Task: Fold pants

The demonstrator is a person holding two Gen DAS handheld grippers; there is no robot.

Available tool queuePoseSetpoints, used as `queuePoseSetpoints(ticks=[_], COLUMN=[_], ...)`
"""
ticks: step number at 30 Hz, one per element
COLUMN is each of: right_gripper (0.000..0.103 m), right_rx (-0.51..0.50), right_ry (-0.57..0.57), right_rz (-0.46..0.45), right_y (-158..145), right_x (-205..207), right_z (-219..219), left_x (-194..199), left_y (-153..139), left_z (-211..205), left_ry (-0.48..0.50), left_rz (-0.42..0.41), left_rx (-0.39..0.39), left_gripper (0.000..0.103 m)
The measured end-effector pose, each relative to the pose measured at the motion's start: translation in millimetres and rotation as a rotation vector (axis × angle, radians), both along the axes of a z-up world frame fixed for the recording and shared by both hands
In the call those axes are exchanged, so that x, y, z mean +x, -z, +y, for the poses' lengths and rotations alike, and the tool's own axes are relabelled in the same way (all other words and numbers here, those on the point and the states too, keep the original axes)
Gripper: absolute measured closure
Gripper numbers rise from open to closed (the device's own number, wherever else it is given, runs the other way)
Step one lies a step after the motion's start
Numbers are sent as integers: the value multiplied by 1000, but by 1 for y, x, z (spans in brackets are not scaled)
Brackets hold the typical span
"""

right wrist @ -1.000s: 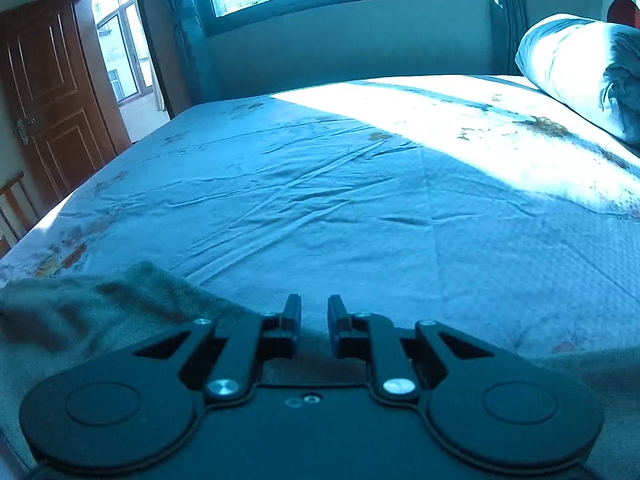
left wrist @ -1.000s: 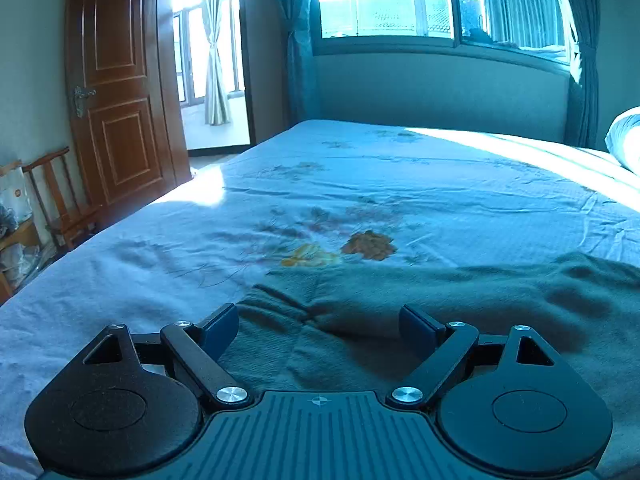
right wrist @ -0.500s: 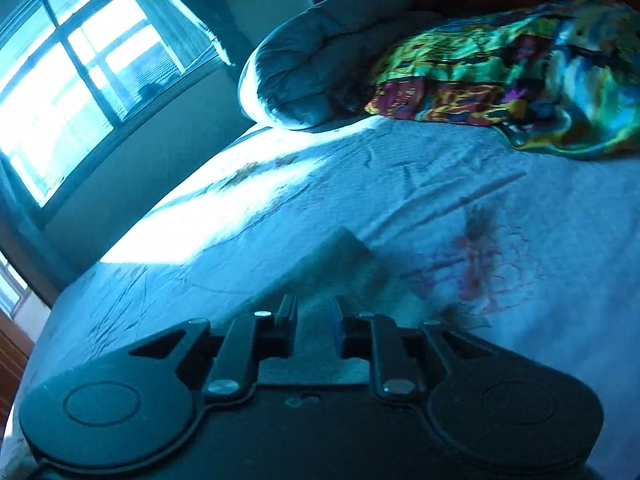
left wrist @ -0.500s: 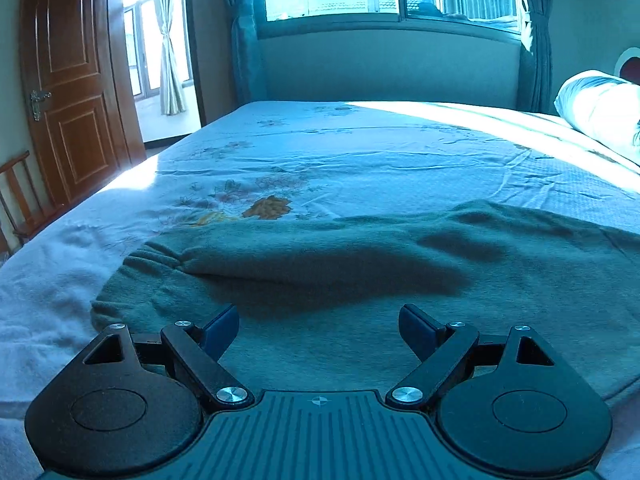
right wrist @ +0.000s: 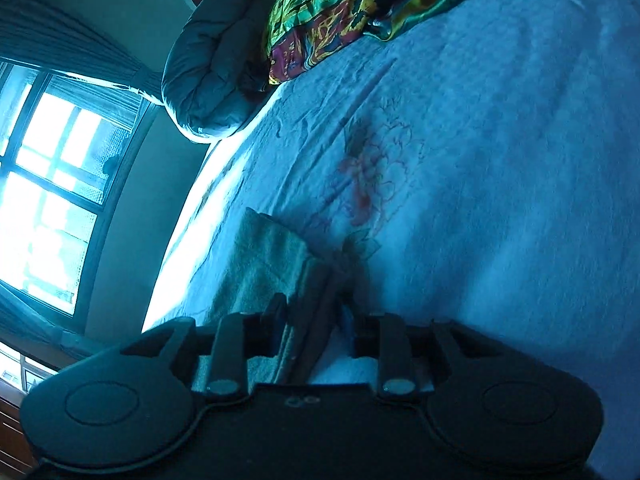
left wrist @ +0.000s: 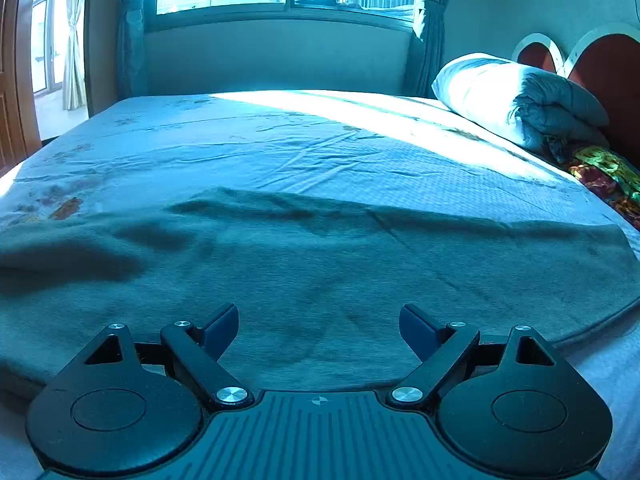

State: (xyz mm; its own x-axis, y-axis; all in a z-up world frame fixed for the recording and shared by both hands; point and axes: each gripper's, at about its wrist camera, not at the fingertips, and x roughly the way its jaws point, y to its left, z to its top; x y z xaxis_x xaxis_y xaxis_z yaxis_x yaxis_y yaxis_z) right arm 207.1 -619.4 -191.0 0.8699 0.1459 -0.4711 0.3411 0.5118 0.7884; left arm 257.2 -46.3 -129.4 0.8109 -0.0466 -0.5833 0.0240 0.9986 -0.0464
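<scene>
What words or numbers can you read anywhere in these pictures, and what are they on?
None can be read.
The colourful cloth by the pillow has busy printed shapes that might be letters, but they are too blurred and crumpled to read.
The left gripper carries only a small round crosshair mark on its body, no word.
The pants, the bed sheet and the right gripper show no writing.
</scene>
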Motion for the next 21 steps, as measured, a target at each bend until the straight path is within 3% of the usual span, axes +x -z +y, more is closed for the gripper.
queuePoseSetpoints(ticks=[4,8,11,13,16,18,21], right_gripper=[95,88,82,80,76,75,75], right_rx=[-72,-42,-30,-4,34,58,105], right_ry=[-25,-35,-34,-21,1,11,30], right_rz=[-29,-44,-67,-83,-115,-118,-135], right_y=[-7,-4,-4,-2,-1,3,5], right_x=[-6,-9,-13,-15,-19,-20,-22], right_z=[4,-1,-2,-3,-4,-6,-10], left_x=[1,-1,5,5,-2,3,2], left_y=[7,8,17,20,9,18,24], left_z=[-62,-114,-145,-156,-156,-161,-165], left_ry=[11,48,65,79,70,67,69], left_rz=[35,40,90,97,58,103,83], left_rx=[-36,-51,19,64,27,59,90], left_gripper=[16,16,13,5,5,5,3])
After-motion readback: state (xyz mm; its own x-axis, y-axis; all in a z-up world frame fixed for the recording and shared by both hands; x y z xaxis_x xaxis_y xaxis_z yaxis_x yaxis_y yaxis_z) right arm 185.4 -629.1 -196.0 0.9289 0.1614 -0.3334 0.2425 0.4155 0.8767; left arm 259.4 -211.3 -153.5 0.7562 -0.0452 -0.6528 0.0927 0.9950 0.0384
